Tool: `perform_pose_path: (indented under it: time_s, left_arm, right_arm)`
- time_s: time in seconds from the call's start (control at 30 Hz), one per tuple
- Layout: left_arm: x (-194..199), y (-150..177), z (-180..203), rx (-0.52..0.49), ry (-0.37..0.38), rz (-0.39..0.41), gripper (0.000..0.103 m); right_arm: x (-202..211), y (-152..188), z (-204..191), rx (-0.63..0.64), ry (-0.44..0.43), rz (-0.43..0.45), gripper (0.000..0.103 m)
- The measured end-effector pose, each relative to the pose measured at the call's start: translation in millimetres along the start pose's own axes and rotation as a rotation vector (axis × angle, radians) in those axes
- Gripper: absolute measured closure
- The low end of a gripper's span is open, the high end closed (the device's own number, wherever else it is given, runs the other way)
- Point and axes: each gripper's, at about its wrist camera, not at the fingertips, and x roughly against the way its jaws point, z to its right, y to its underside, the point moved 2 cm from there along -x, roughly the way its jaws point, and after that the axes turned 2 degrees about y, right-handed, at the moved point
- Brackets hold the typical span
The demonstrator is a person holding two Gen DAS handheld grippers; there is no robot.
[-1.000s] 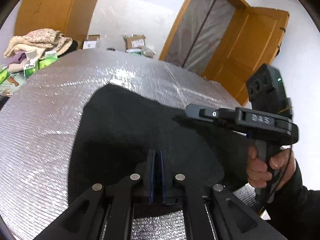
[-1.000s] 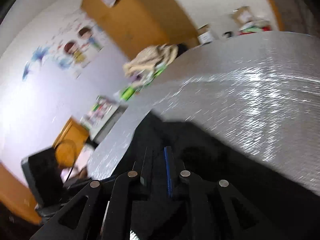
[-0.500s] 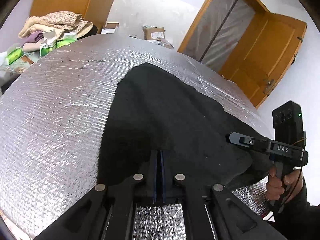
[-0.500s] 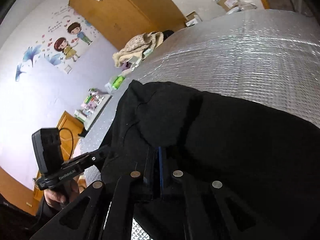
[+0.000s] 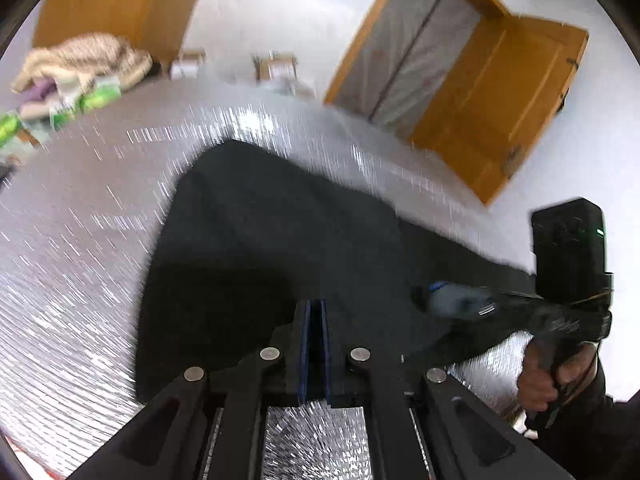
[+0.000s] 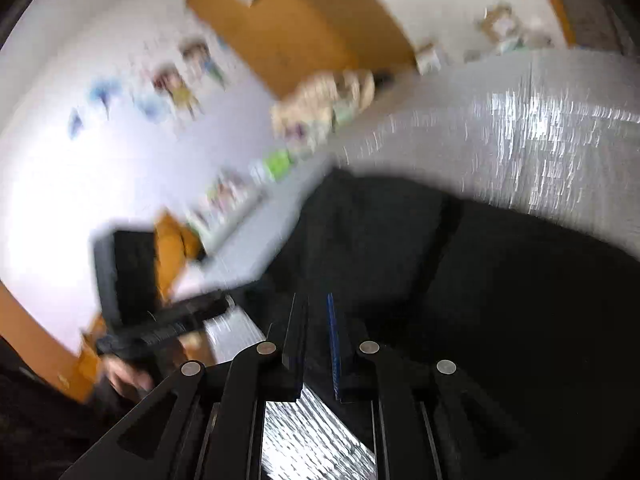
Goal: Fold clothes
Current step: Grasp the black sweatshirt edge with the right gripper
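The black garment [image 5: 256,248] lies on the silver quilted surface [image 5: 72,272], stretching toward 12 o'clock from the left gripper [image 5: 315,320], whose jaws pinch its near edge. The right gripper [image 6: 316,332], slightly parted, has cloth between its fingers.

Legible text: none. You will find both views motion-blurred. The marking on the right gripper [image 5: 460,304] body is smeared past reading; the labels on the cardboard boxes [image 5: 276,66] and the wall stickers [image 6: 176,80] show only as blurs of colour.
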Motion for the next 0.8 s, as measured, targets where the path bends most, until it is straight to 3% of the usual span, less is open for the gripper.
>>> perform_pose_path:
  time_s: [0.1, 0.2, 0.33, 0.57, 0.7, 0.8]
  left_arm:
    - [2.4, 1.6, -0.9, -0.003, -0.006, 0.004, 0.099]
    - [9.6, -0.7, -3.0, -0.004, -0.018, 0.027, 0.099]
    - [18.6, -14.8, -16.9, 0.025, -0.094, 0.081, 0.099]
    - [17.7, -18.5, -30.4, 0.053, -0.153, 0.094, 0.099]
    - [15.7, -17.5, -35.2, 0.06, -0.172, 0.093, 0.099]
    - [14.2, -16.7, -38.8, 0.065, -0.187, 0.092, 0.098]
  right_arm:
    - [-1.6, 1.9, 10.8, -0.051, -0.001, -0.003, 0.097]
    - [5.1, -5.7, 11.7, -0.051, 0.019, 0.033, 0.091]
    - [3.6, -29.4, 4.8, -0.032, 0.032, 0.083, 0.091]
    - [-41.9, -84.1, -12.7, 0.017, 0.008, 0.065, 0.091]
    - [-61.3, -108.9, -0.6, -0.044, 0.008, 0.053, 0.09]
    - [-65.4, -123.0, 11.6, -0.041, 0.057, 0.051, 0.088]
